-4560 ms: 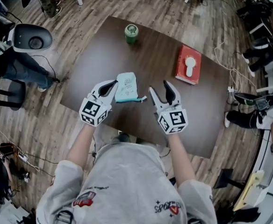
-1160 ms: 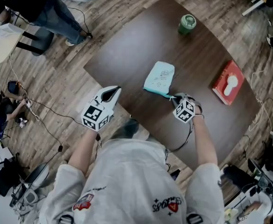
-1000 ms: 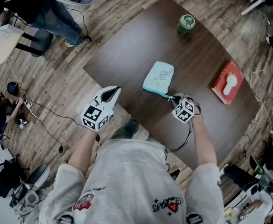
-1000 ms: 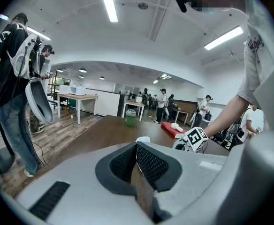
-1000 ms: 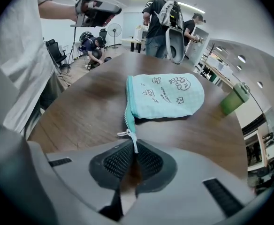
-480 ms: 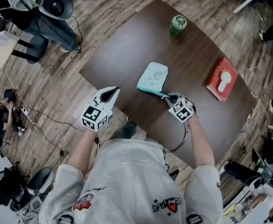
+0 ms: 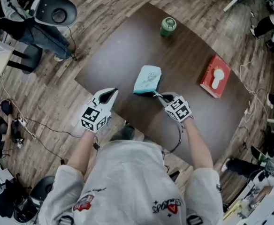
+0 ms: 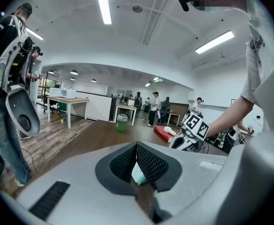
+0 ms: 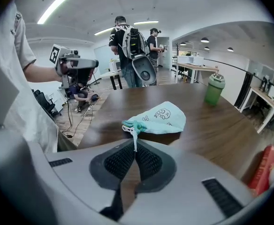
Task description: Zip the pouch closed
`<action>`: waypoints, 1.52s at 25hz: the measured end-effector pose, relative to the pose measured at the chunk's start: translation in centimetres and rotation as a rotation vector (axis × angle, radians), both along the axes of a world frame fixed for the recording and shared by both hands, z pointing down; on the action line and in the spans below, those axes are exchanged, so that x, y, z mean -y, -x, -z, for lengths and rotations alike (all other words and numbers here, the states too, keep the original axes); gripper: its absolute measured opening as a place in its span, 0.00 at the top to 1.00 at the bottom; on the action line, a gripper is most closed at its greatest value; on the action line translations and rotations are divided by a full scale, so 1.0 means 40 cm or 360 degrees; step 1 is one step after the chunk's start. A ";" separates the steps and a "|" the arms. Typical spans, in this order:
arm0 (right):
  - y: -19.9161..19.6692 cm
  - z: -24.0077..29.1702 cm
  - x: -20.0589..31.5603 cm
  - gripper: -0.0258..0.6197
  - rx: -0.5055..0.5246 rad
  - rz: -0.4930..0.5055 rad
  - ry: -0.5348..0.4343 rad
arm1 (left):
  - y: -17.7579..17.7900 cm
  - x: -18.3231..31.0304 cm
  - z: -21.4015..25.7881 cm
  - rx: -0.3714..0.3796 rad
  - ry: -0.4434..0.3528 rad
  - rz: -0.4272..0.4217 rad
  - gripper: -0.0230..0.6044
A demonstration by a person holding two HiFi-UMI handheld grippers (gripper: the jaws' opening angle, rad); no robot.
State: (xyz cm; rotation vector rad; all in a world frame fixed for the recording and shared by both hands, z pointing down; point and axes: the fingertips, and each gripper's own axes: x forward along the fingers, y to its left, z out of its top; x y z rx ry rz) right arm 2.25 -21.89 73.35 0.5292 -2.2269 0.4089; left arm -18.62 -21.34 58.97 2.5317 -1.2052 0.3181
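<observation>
The pouch (image 7: 147, 78) lay near the middle of the dark wooden table (image 7: 123, 46), its closure end turned toward the person and just beyond the tips of the right claw (image 7: 159, 96). That claw's jaws were pressed together on the white pull cord (image 9: 135, 137), which ran from the pouch's bunched near corner straight down between the pads. Only the cord joined claw and pouch.

The left claw (image 7: 111, 93) was apart from the pouch, off to its left at the table's near edge. Its jaws were closed with nothing between them, and its own view showed only a sliver of the pouch beyond the tips.

The pouch carried dark print, a small cartoon figure and a short line of lettering too small to read. Each claw's cube bore black-and-white square markers.

The pouch was pale mint-green soft fabric, roughly rectangular and slightly puffed, gathered at the cord corner, with a darker teal edge along the near end.

A green cup (image 7: 168, 26) and a red box (image 7: 215, 76) stood farther off on the table.
</observation>
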 end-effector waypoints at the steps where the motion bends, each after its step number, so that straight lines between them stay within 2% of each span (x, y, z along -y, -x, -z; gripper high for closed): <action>1: 0.003 0.011 0.003 0.94 0.0017 -0.0017 -0.0011 | -0.003 0.001 0.004 -0.0003 -0.0005 -0.0008 0.96; 21: 0.023 0.296 0.078 0.94 0.0381 -0.0381 -0.0152 | -0.089 0.077 0.070 -0.0054 -0.0088 -0.0209 0.96; 26: 0.015 0.358 0.073 0.94 0.0363 -0.0407 -0.0192 | -0.136 0.092 0.094 -0.0068 -0.0111 -0.0264 0.95; 38: -0.046 0.395 0.030 0.94 0.0377 -0.0549 -0.0212 | -0.240 0.104 0.125 -0.0130 -0.0132 -0.0454 0.95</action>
